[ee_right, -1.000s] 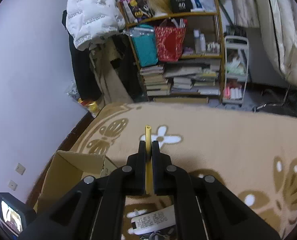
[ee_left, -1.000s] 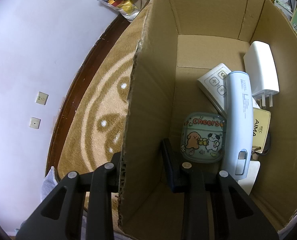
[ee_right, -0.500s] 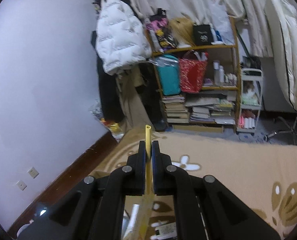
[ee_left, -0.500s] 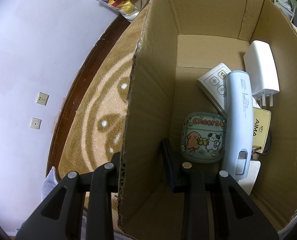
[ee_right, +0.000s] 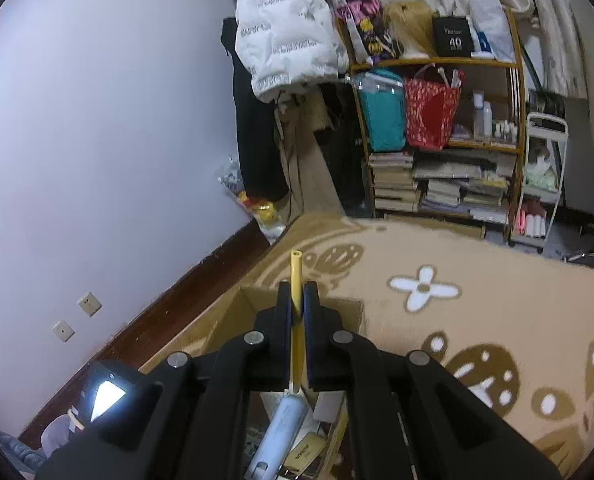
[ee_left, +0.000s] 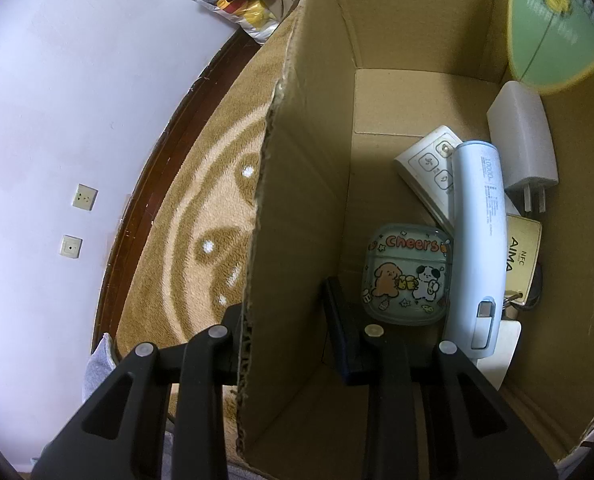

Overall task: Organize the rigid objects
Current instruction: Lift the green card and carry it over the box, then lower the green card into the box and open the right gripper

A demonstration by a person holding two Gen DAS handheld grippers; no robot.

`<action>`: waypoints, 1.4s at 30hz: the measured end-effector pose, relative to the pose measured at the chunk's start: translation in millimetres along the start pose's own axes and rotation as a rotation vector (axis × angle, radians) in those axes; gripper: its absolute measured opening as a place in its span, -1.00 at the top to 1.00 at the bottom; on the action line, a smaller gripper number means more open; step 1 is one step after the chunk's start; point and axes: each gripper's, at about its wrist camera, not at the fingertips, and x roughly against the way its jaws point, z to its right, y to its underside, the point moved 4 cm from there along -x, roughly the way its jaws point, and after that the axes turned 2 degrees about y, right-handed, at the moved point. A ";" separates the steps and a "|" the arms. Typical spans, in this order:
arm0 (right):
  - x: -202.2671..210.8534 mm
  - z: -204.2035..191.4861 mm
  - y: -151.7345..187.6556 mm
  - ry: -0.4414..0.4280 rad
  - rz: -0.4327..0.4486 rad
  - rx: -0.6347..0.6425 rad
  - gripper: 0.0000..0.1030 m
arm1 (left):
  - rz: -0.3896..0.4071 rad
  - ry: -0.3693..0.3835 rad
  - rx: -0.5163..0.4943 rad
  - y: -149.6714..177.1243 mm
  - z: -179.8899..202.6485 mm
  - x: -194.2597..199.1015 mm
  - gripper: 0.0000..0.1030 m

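An open cardboard box stands on the rug. It holds a "Cheers" cartoon case, a light-blue power bank, a white remote, a white charger plug and a gold AIMA tag. My left gripper straddles the box's left wall, shut on it. My right gripper is shut on a thin flat item seen edge-on as a yellow strip. Its green face with a yellow rim hangs over the box's far right corner. Below the right gripper lie the box and the power bank.
The box sits on a tan patterned rug near a white wall with two sockets and a dark skirting board. A crowded bookshelf, a white trolley and a hanging white jacket stand at the far side.
My right gripper has swung left and come over the box with the flat item, whose green face now shows in the left wrist view. My left gripper has stayed on the wall.
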 end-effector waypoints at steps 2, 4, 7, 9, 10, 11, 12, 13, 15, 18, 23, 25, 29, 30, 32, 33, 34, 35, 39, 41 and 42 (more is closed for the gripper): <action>-5.0 -0.7 5.7 -0.006 -0.019 -0.007 0.88 | 0.000 -0.002 -0.001 0.2 1.5 0.2 0.43; -8.0 -1.2 9.0 -0.012 -0.032 -0.013 0.88 | 0.000 -0.001 0.000 0.4 2.0 0.4 0.43; -12.9 -2.1 13.2 -0.028 -0.054 -0.026 0.88 | 0.000 -0.001 -0.001 0.2 1.5 0.3 0.43; -15.4 -2.1 15.0 -0.055 -0.063 -0.054 0.88 | 0.000 0.000 -0.001 0.3 1.6 0.4 0.43; -16.2 -2.1 16.1 -0.070 -0.067 -0.069 0.88 | 0.000 0.000 0.000 0.1 1.5 0.3 0.43; -17.2 -2.4 16.7 -0.075 -0.069 -0.075 0.88 | 0.000 0.001 0.001 0.3 2.1 0.2 0.43; -18.5 -2.4 18.4 -0.072 -0.071 -0.077 0.88 | 0.000 0.001 0.001 0.5 2.8 0.4 0.43; -20.1 -2.3 19.9 -0.069 -0.074 -0.077 0.88 | 0.000 0.000 0.001 0.7 3.2 0.5 0.43; -25.4 0.2 24.6 -0.070 -0.092 -0.088 0.88 | 0.000 -0.002 -0.001 1.0 4.1 1.1 0.43; -34.7 6.5 31.7 -0.075 -0.133 -0.103 0.88 | 0.000 -0.001 0.000 1.4 4.9 1.7 0.43; -43.6 18.5 45.1 -0.039 -0.182 -0.105 0.80 | -0.001 -0.001 0.000 1.2 3.9 1.8 0.43; -42.2 25.6 45.4 -0.033 -0.183 -0.129 0.78 | -0.002 0.000 0.000 1.4 4.6 2.5 0.43; -34.6 40.3 39.5 -0.017 -0.167 -0.171 0.61 | -0.002 -0.002 -0.001 0.9 3.8 3.1 0.43; -33.1 42.1 37.5 -0.008 -0.161 -0.171 0.39 | -0.002 -0.002 -0.002 0.4 3.2 2.7 0.43; -28.7 50.2 32.7 0.029 -0.148 -0.179 -0.09 | -0.002 -0.002 -0.001 0.2 3.0 2.2 0.43; -26.7 54.7 31.0 0.050 -0.147 -0.188 -0.28 | -0.003 -0.001 -0.001 0.4 3.2 2.6 0.43; -25.7 61.2 29.5 0.071 -0.152 -0.198 -0.31 | -0.003 -0.002 -0.001 0.4 3.3 2.6 0.43; -25.1 66.2 29.2 0.084 -0.157 -0.205 -0.32 | -0.003 -0.002 -0.002 0.4 3.4 2.6 0.42; -23.6 87.3 30.6 0.126 -0.168 -0.240 -0.63 | -0.005 -0.004 -0.003 -0.1 2.6 1.4 0.42; -23.4 99.9 34.9 0.153 -0.174 -0.258 -0.70 | -0.006 -0.003 -0.002 -0.2 1.6 0.8 0.42; -24.6 106.2 37.2 0.171 -0.183 -0.266 -0.71 | -0.006 -0.002 -0.001 -0.3 1.1 0.7 0.42</action>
